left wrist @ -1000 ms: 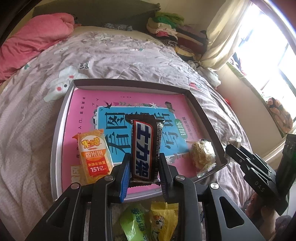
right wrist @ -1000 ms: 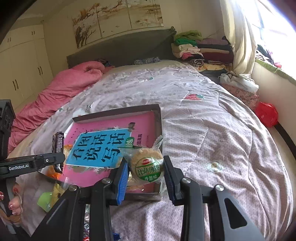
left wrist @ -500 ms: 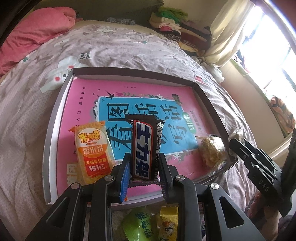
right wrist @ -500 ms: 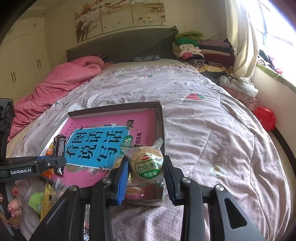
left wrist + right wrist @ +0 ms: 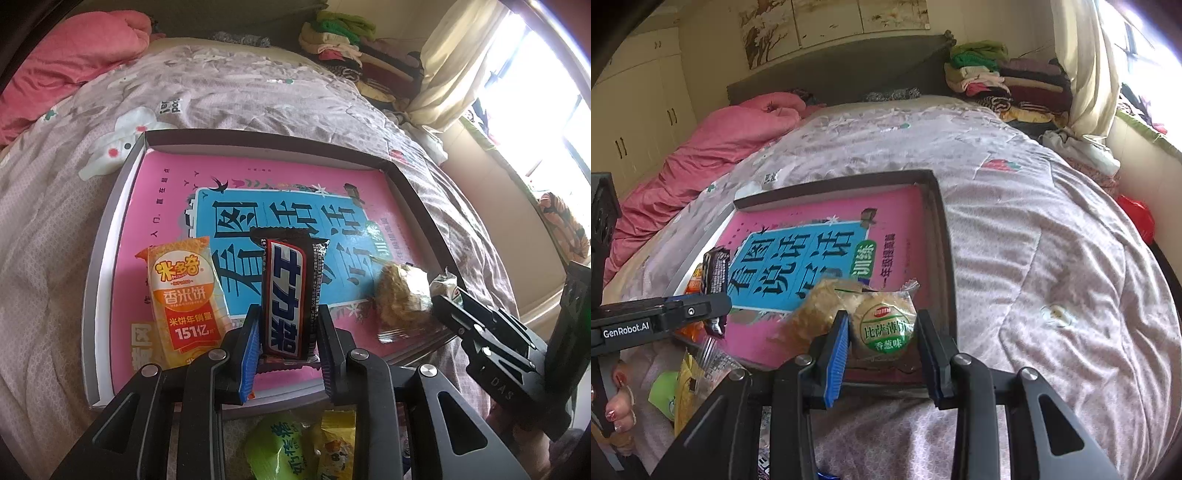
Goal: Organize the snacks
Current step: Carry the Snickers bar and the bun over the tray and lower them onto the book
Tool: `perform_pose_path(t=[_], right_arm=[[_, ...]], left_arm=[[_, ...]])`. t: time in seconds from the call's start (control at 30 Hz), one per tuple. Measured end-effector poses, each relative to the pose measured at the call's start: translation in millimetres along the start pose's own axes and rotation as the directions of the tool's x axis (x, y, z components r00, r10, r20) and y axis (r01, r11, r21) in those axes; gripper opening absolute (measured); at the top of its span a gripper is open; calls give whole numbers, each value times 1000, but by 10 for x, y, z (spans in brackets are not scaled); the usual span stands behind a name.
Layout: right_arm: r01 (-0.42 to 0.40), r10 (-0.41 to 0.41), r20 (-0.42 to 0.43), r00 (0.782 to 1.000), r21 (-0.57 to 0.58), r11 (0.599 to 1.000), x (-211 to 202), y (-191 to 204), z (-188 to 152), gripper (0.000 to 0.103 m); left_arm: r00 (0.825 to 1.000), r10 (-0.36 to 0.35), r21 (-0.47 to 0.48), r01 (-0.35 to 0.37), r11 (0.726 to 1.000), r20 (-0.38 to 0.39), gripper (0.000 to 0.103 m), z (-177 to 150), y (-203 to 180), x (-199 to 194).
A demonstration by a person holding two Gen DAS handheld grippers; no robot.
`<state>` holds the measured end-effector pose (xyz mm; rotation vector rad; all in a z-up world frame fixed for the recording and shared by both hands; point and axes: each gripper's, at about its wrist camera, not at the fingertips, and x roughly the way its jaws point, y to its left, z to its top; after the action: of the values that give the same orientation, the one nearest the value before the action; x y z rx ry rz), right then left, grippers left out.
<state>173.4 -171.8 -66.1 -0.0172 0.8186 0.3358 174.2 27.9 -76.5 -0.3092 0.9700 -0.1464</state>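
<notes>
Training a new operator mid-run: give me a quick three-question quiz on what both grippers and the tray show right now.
1. True or false: the left gripper is shut on the dark chocolate bar.
2. Multiple choice: the right gripper holds a) an orange rice cracker pack b) a round biscuit pack with a green label c) nothing.
3. Fill in: the orange rice cracker pack lies inside the tray, on the bar's ____ side in the left wrist view.

Key:
1. True.
2. b, the round biscuit pack; a clear-wrapped pastry lies in the tray beside it.
3. Left.
</notes>
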Motion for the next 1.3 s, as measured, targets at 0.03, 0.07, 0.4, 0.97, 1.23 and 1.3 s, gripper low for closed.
perform_pose_path(t=[0.03, 0.07, 0.4, 0.97, 1.23, 1.3], right_arm=[[-5, 5, -1, 1000, -2, 1000, 5, 10, 0, 36], [-13, 13, -1, 1000, -6, 1000, 6, 27, -4, 36], [-53, 53, -12, 999, -32, 998, 28, 143, -35, 36], [-5, 6, -16, 1000, 9, 1000, -30, 38, -32, 36], [-20, 20, -14, 1000, 25, 999, -63, 1, -32, 36], [-20, 20, -13, 1000, 28, 999, -71, -7, -30, 36]], left_arm=[[1000, 0, 0, 0, 1000, -1, 29, -3, 2, 4], [1000, 0, -1, 0, 1000, -2, 29, -5, -1, 9], [1000, -11, 19, 11, 1000, -11, 29, -19, -32, 48], [1000, 2, 20, -2, 1000, -12, 28, -24, -17, 35], [1000, -17, 16, 17, 1000, -26, 29, -48, -25, 13], [999, -21, 10, 21, 1000, -26, 29, -49, -18, 6]])
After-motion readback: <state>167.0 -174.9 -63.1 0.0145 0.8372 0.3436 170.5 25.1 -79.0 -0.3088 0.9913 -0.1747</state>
